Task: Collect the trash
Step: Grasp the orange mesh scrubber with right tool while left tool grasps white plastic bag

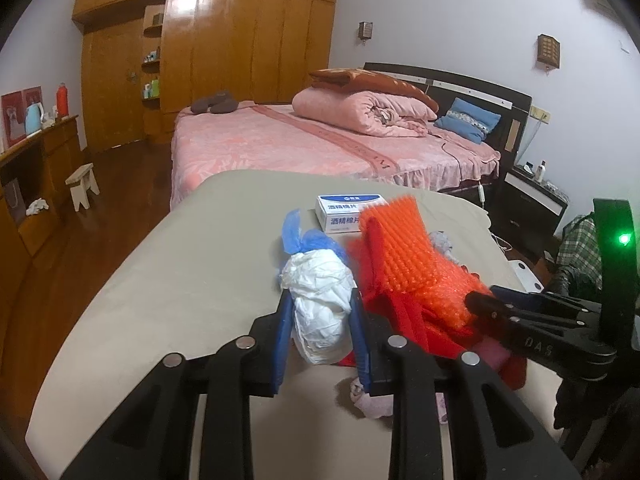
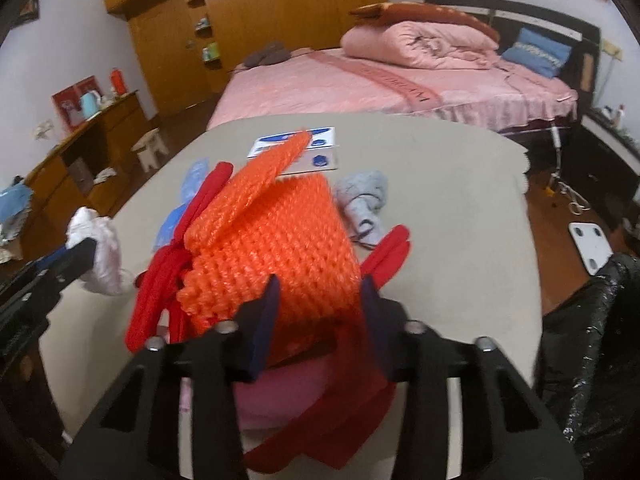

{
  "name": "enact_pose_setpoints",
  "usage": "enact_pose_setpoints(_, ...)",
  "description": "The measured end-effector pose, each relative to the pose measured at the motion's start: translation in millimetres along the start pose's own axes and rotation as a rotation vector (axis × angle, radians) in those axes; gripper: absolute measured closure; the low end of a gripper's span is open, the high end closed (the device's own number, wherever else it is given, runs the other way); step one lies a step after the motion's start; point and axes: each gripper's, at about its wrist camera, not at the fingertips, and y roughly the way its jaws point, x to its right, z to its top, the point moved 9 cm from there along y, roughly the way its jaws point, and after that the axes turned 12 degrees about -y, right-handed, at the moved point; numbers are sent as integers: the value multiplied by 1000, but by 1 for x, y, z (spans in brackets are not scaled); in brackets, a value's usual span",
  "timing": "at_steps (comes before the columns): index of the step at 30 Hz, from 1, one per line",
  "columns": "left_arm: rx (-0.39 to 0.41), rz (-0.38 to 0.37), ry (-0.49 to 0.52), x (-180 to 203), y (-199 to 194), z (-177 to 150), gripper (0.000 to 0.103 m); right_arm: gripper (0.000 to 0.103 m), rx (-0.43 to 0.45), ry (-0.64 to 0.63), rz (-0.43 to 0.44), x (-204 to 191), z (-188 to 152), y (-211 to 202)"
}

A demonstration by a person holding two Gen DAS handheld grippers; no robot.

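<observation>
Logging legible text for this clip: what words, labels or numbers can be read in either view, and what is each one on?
"酒精棉片": on the top and the front side of the white and blue box on the table.
"DAS": on the arm of the right hand-held gripper, seen in the left view.
Dark lettering on the pink bed cover's band: too distorted to read.
Box logo and small print: too blurred.
</observation>
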Motion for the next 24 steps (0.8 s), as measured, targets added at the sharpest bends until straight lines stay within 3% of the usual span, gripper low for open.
enact_pose_setpoints(1,2,-1,4,2,-1,0,75,90,2,-8,12,-2,1,-2)
enact_pose_setpoints(17,80,-48,28,34,-32,30,75,90,199,18,4,17,33,-87)
enact_pose_setpoints(24,86,-85,36,52,-40,35,75,90,218,37,12,29,33,-106)
